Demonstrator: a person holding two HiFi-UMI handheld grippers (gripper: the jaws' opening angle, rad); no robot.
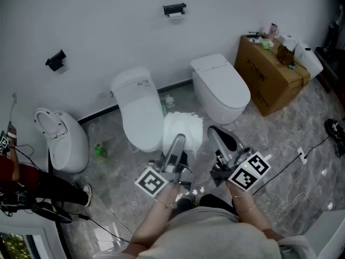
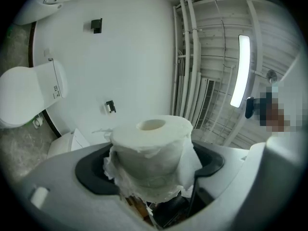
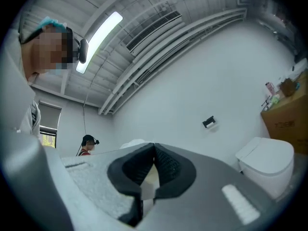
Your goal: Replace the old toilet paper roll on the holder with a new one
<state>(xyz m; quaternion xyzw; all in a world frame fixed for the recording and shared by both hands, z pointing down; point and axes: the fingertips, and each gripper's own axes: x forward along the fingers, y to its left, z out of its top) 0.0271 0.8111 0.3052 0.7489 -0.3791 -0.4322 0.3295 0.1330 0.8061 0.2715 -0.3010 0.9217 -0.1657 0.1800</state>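
A white, loosely wrapped toilet paper roll (image 1: pixel 183 127) is held up in front of me, with my left gripper (image 1: pixel 178 142) shut on it at a wide jaw spread. In the left gripper view the roll (image 2: pixel 151 146) stands core-up between the dark pads, with torn sheets hanging round it. My right gripper (image 1: pixel 218 135) hovers just right of the roll; its jaws (image 3: pixel 154 163) are shut with nothing between them. A black holder (image 1: pixel 174 9) with a thin white remnant is mounted high on the far wall. A second black holder (image 1: pixel 55 60) sits further left.
Three white toilets (image 1: pixel 139 109) (image 1: pixel 221 88) (image 1: pixel 60 138) stand on the marble floor along the wall. A cardboard box (image 1: pixel 269 72) at the right carries white rolls (image 1: pixel 307 58) and small items. Another person (image 1: pixel 19 171) and cables are at the left edge.
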